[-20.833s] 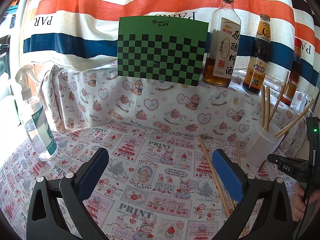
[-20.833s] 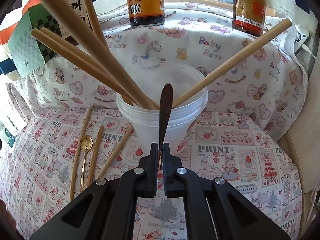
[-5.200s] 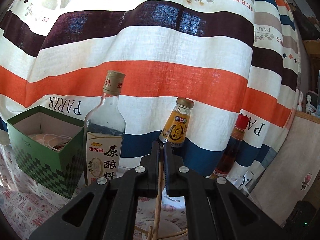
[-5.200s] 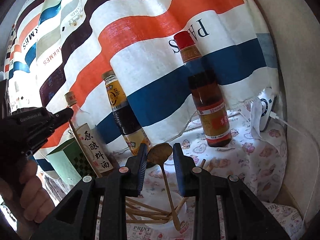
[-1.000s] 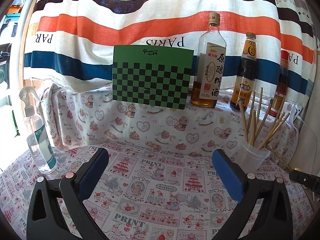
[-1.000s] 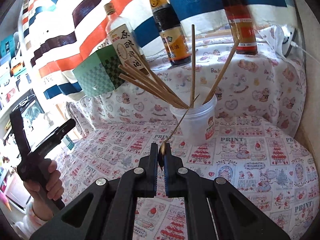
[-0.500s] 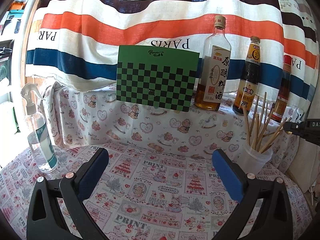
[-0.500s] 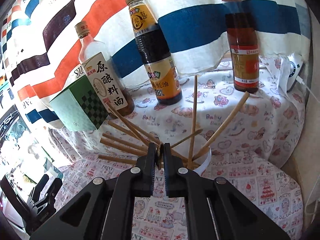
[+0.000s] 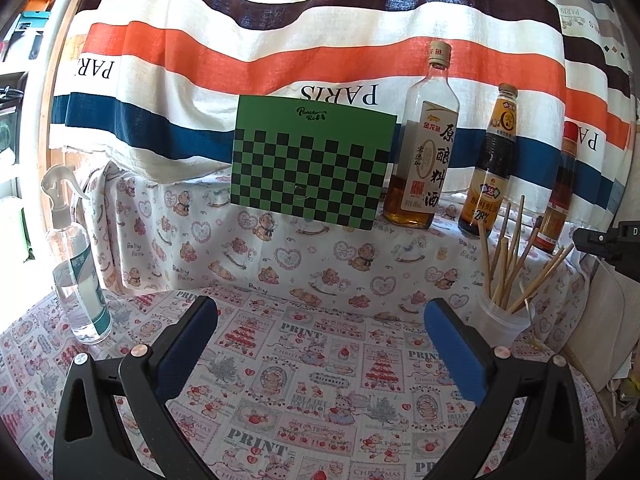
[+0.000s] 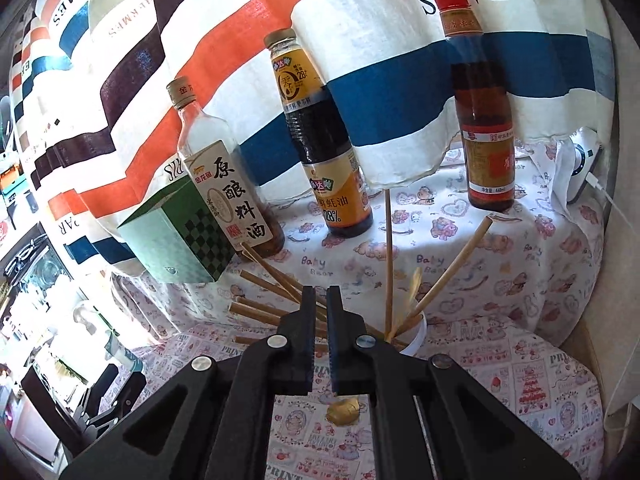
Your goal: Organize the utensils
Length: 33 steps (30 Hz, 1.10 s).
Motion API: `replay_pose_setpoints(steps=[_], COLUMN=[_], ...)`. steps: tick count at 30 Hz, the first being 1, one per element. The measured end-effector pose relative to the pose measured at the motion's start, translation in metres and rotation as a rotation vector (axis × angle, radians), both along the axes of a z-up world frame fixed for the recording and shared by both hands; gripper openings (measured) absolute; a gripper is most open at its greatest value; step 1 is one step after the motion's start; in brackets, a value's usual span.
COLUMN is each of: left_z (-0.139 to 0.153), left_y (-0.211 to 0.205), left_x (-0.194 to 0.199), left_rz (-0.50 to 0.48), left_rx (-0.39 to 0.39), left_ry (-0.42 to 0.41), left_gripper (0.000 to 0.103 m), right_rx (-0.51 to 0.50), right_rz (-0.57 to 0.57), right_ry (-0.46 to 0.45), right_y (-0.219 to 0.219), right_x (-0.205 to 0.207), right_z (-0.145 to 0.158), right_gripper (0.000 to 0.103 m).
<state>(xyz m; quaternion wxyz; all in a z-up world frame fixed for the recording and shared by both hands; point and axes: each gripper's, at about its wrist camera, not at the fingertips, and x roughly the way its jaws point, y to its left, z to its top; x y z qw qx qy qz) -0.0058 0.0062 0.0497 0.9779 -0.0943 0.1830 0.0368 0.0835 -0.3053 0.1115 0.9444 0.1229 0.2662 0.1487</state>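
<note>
We see the left gripper (image 9: 320,332) low over the desk (image 9: 304,364), its blue-padded jaws wide apart with nothing between them. The right gripper (image 10: 318,294) points at the plastic cup (image 10: 416,338), and its jaws are drawn almost together with only a thin slit between them. No utensil shows in that slit.

The chopsticks (image 10: 387,256) stand fanned out in the cup, which sits at the right end of the desk, below the shelf. A blurred gold shape (image 10: 414,280) rises near the cup's rim; we cannot name it. A gold spoon bowl (image 10: 344,407) shows just under the right jaws, and we cannot tell whether it lies on the desk or hangs there.

On the shelf stand three bottles (image 10: 320,140) beside a green checked box (image 9: 308,160). A spray bottle (image 9: 76,272) stands at the desk's left edge.
</note>
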Motion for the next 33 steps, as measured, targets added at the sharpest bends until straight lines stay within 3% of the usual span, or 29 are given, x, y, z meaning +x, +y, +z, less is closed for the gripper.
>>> replay_pose_setpoints(steps=[10,12,14,15,22,27,33], left_z=[0.000,0.000,0.000,0.000,-0.001,-0.005,-0.013], left_y=[0.003,0.003,0.003,0.003,-0.004,-0.003,0.003], left_x=[0.001,0.001,0.001,0.001,0.000,0.007,0.018], left_rz=[0.013,0.013,0.011,0.011,0.006,-0.010,-0.024], left_rx=[-0.008,-0.011,-0.010,-0.011,0.017,0.015,-0.030], left_ry=[0.002,0.002,0.002,0.001,-0.005,0.023,0.074], left_gripper=[0.103,0.103,0.103,0.103,0.103,0.103,0.103], right_rx=[-0.094,-0.116,-0.145,-0.171,-0.360,-0.342,-0.349], right_rz=[-0.053,-0.043,-0.051,-0.052,-0.073,-0.075,-0.075], right_ry=[0.016,0.031,0.049,0.065,0.291,0.412,0.459], right_y=[0.005,0.006,0.007,0.009,0.029,0.028,0.031], right_x=[0.002,-0.004,-0.013,-0.017,-0.016,0.004,0.015], right_z=[-0.019,-0.026,-0.039,-0.047,-0.125,-0.161,-0.175], right_gripper=[0.007,0.013,0.037,0.038,0.039,0.039,0.039])
